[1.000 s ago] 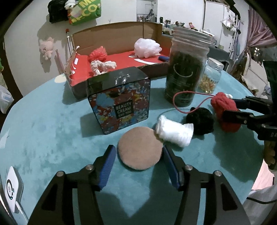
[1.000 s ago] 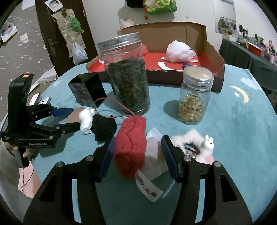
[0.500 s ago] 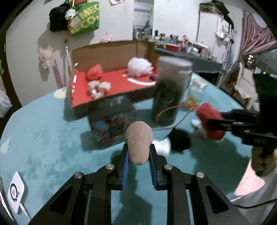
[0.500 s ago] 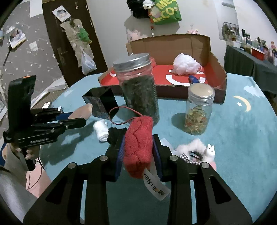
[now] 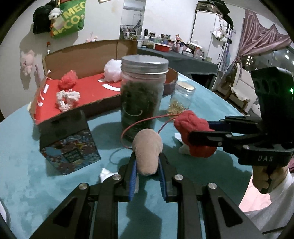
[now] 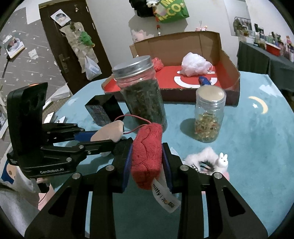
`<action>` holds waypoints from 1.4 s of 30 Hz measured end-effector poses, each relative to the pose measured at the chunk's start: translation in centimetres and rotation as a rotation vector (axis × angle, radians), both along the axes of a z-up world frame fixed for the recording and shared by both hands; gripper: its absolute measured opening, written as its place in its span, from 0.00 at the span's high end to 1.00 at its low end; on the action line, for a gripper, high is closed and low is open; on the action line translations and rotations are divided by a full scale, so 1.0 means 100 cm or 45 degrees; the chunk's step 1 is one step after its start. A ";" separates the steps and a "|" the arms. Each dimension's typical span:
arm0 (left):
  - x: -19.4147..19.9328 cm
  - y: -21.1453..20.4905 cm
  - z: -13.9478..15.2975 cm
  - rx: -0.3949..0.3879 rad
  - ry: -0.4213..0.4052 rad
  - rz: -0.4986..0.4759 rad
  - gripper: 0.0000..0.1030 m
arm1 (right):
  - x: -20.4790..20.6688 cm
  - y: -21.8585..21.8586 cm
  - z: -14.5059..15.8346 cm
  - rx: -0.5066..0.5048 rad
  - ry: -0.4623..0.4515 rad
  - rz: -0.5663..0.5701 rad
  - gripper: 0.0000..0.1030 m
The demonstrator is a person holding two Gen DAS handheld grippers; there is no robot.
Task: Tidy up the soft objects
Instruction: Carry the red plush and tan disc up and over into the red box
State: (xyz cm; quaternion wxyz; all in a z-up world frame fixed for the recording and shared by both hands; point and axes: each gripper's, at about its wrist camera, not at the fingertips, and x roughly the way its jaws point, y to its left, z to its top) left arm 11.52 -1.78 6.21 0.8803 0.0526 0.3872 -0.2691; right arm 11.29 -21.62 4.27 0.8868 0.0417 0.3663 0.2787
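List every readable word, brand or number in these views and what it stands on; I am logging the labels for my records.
"GenRobot.AI" on the left gripper body.
"DAS" on the right gripper body.
"miffy" on the white tag of the red soft toy; the rest of the tag is too small to read.
"MEC", "ECO:" partly visible on the green bag.
The label on the patterned box is too blurred to read.

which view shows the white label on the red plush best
The right wrist view: the white label hangs below the red plush held in the right gripper, and its print reads "miffy". In the left wrist view the red plush shows side-on, and the label cannot be made out.
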 end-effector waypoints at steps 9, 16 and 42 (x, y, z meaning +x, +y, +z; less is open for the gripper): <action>0.001 0.001 -0.001 -0.013 0.016 0.012 0.78 | 0.002 -0.005 0.002 0.037 -0.002 -0.004 0.71; 0.000 0.013 0.002 -0.016 0.017 0.046 0.78 | 0.001 -0.016 0.002 0.062 0.019 -0.018 0.71; 0.012 0.115 -0.010 0.018 0.124 0.320 0.78 | 0.023 -0.096 -0.002 0.066 0.141 -0.162 0.71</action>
